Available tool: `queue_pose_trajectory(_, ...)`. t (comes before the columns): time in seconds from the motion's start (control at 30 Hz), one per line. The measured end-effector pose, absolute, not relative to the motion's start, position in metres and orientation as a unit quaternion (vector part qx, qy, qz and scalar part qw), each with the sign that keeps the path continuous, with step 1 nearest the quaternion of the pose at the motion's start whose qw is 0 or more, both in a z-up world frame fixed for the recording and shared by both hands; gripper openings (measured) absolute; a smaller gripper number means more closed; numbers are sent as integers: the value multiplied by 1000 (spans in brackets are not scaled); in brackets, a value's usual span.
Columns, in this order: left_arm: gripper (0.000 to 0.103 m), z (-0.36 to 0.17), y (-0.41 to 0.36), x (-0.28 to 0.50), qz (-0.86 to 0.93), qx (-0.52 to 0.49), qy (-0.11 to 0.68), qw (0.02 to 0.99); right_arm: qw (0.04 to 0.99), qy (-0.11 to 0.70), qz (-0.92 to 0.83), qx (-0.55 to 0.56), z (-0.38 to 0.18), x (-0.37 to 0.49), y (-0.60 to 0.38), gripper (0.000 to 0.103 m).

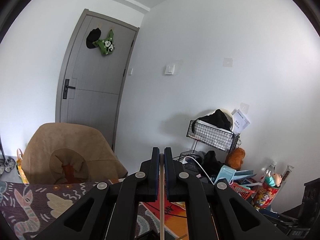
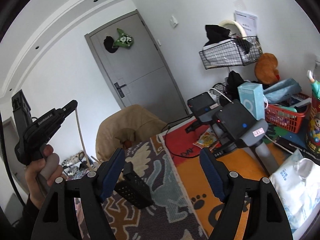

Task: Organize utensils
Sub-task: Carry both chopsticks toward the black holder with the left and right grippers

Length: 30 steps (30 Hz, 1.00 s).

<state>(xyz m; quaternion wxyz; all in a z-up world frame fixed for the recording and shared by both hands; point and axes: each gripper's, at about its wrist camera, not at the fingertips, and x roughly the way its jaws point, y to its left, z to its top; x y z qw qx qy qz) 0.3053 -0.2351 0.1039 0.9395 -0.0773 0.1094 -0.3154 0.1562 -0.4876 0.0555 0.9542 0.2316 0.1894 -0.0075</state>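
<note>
left tool (image 1: 162,156) shut on a thin pale stick (image 1: 161,200), likely a chopstick, pinched between the pads and hanging down below them. held high and almost level, probably to carry it clear of the clutter toward the holder. seen from the right side, gripped by a hand (image 2: 43,170), with the stick dropping from the tip.

right tool (image 2: 162,160) wide open, nothing between the pads. pointing slightly down at the patterned mat (image 2: 160,170) on the table, maybe ready to steady or take something.

black perforated holder (image 2: 134,188) lying tilted on the mat, just beside the left pad of the right tool, low in the gap. well apart from the left tool and its stick. more pale sticks near the mat edge, too small to tell clearly.
</note>
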Motion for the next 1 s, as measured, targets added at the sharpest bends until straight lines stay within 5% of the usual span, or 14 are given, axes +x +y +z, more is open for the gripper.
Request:
queue_pose_trajectory(0.5,4,111,-235,283,-266,-66,7,962,951,197,-19,238,44,157,-497,77)
queue_pose_trajectory(1.0,4,66,-224,271,-221,-128,-13,967,947,207,-36,244,35,151,-505,77)
